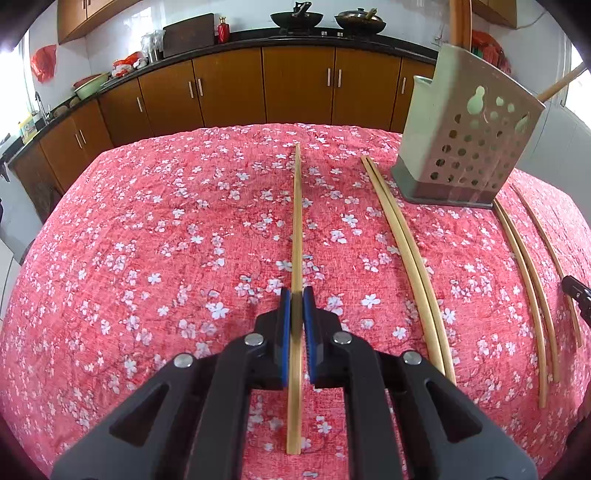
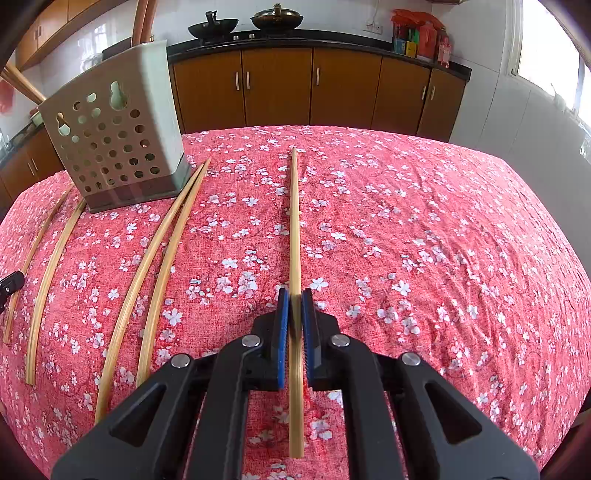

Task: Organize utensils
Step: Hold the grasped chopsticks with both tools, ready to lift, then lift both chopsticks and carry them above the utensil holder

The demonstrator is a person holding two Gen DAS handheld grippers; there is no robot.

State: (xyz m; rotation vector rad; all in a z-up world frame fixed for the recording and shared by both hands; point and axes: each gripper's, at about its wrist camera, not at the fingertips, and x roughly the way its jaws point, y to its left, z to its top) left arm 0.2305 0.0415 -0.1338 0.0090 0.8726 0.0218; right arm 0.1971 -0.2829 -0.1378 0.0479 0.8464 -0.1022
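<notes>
Two grippers, each clamped on one bamboo chopstick: left gripper pinches left chopstick, right gripper pinches right chopstick, both over the floral cloth. Best lift evenly, tip into perforated plastic holder. Slim, smooth sticks; spare pairs lie beside the holder.

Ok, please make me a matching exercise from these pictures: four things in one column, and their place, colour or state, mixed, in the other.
Column one:
1 left claw
2 utensil holder
3 tablecloth
4 woks

Column two:
A red with white flowers
B shut on a chopstick
C on the counter at the back
D upright, full of holes

Pairs: 1-B, 2-D, 3-A, 4-C.
</notes>
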